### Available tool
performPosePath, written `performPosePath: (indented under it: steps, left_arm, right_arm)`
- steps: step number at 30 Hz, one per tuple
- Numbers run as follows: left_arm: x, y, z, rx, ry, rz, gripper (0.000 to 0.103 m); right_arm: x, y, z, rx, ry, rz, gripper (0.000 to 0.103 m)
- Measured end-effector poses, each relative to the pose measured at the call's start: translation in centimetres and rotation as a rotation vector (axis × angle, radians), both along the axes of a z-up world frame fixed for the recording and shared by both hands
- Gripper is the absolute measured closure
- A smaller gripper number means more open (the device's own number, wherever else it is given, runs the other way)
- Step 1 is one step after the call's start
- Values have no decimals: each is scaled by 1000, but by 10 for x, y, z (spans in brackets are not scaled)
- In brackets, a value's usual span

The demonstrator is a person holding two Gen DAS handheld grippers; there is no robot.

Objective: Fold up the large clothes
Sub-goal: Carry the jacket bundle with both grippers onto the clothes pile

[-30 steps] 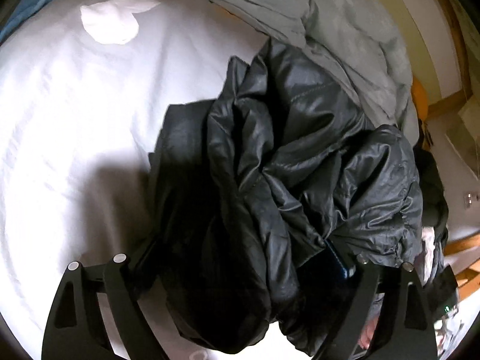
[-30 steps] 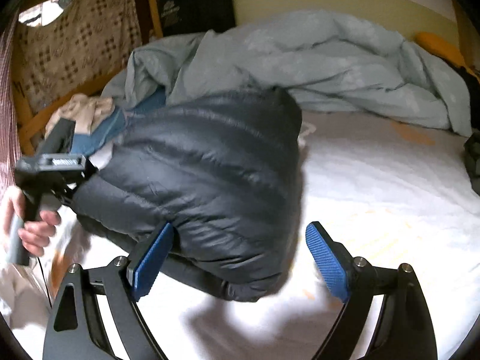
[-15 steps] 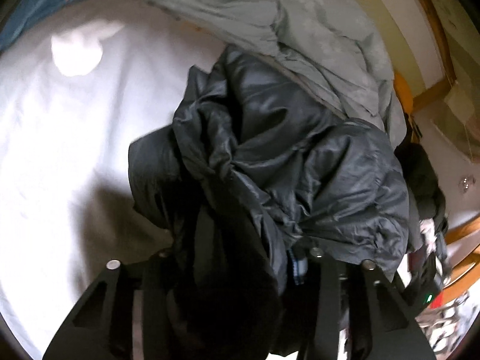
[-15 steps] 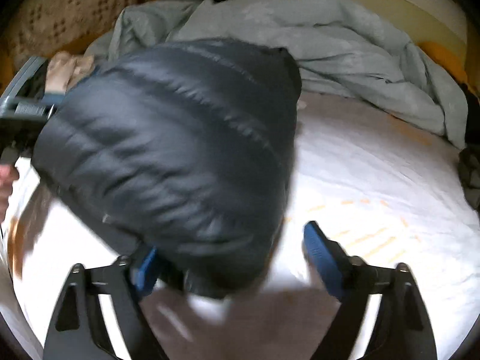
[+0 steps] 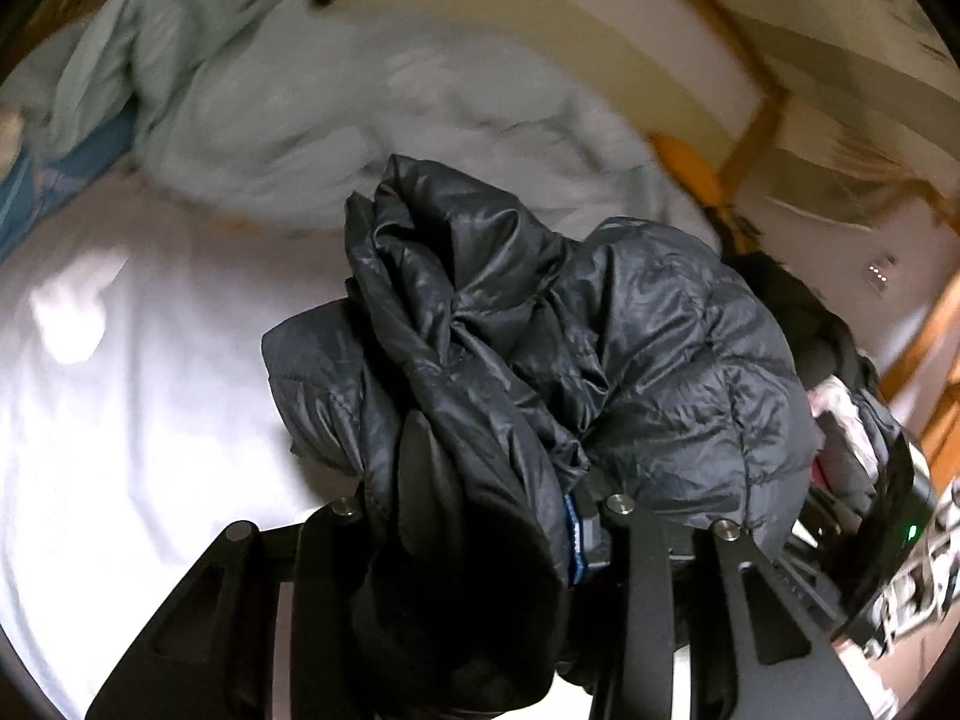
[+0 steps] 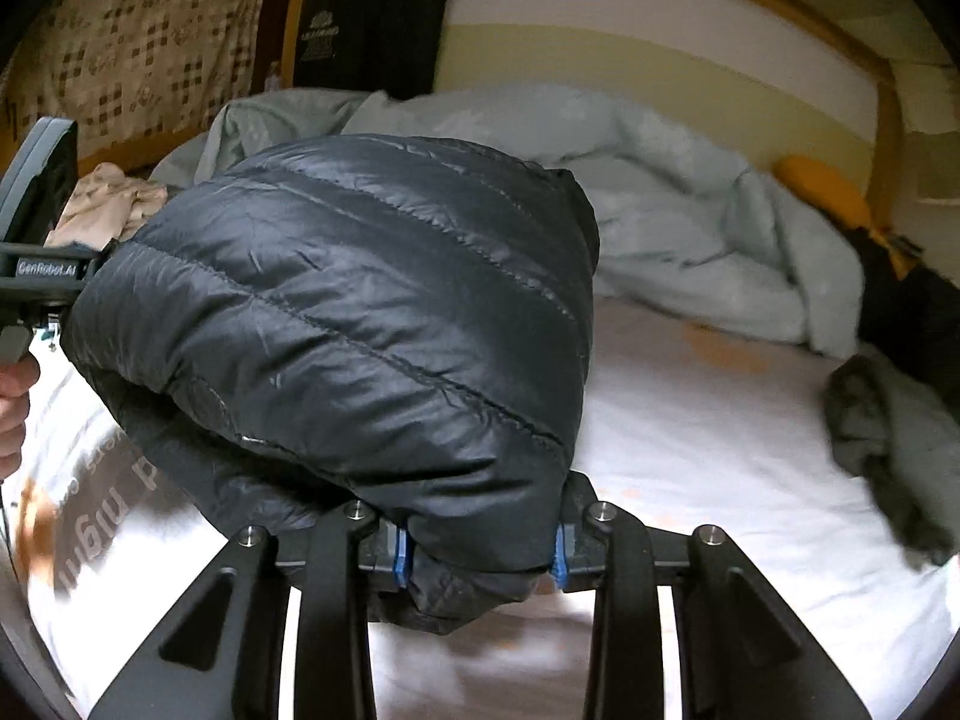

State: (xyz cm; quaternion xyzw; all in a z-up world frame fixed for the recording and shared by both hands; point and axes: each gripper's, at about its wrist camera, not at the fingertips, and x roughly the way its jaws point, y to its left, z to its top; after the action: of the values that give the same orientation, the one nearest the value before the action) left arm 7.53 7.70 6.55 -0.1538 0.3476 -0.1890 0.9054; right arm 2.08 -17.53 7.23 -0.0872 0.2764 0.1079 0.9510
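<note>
At nine o'clock in the right wrist view, our left tongs bite the far end of the black puffer jacket, and the left wrist view shows them clamped on a bunched wad of it. The jacket hangs between both tools above the white bed sheet, its near edge pinched by our right tongs at six o'clock. We should draw the two grips apart evenly to flatten the bundle before laying it on the bed.

Jacket bunched between my two grippers, above the bed sheet; duvet heaped behind it; second garment on sheet, right
</note>
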Motion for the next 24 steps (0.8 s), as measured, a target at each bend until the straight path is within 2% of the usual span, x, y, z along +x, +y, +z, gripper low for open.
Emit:
performPosePath:
  steps: [5, 9, 14, 18, 24]
  left_arm:
    - [1, -50, 26, 16, -81, -58, 65]
    - [25, -99, 46, -7, -118, -98, 65]
    - [55, -190, 77, -13, -166, -198, 65]
    - [72, -271, 92, -13, -218, -301, 65]
    - [100, -388, 88, -61, -256, -414, 63]
  right_arm:
    - [-13, -45, 30, -18, -55, -45, 69]
    - [-16, -93, 51, -5, -121, -109, 69]
    - [-17, -175, 80, 28, -227, -247, 68]
    - [-27, -244, 95, 5, -309, -378, 67]
    - [-35, -351, 101, -29, -358, -554, 67]
